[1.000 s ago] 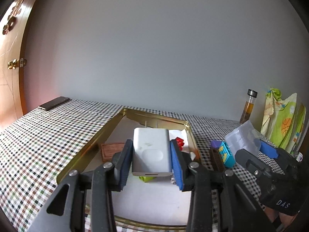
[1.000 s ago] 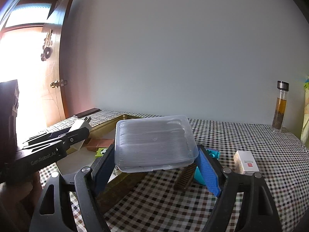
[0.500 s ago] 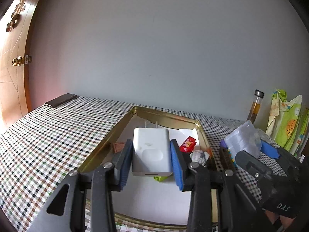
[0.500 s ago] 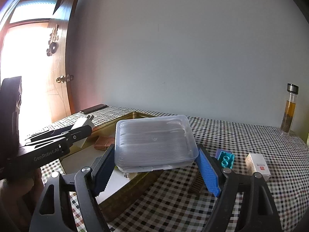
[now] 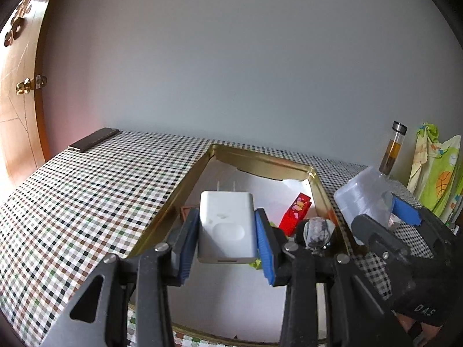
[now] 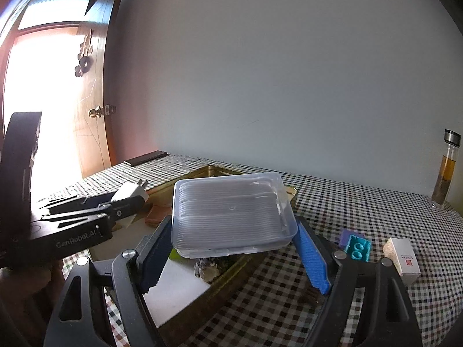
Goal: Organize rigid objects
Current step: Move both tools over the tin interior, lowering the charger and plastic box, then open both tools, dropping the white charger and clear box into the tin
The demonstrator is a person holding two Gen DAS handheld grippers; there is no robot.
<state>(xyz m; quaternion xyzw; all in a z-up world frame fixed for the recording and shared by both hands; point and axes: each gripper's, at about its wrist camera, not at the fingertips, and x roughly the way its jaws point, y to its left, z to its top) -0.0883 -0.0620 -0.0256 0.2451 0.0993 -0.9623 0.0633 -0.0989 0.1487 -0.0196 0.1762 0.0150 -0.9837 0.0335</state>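
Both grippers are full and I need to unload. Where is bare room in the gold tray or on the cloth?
Gold tray: bare liner toward the near rim. Its right side is crowded by the red packet and a stone. Checked cloth left of the tray lies bare up to the dark slab.

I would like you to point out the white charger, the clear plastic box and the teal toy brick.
white charger (image 5: 227,225): left wrist view, middle of its flat front face.
clear plastic box (image 6: 231,214): right wrist view, centre of its ribbed underside.
teal toy brick (image 6: 358,247): right wrist view, its studded top.
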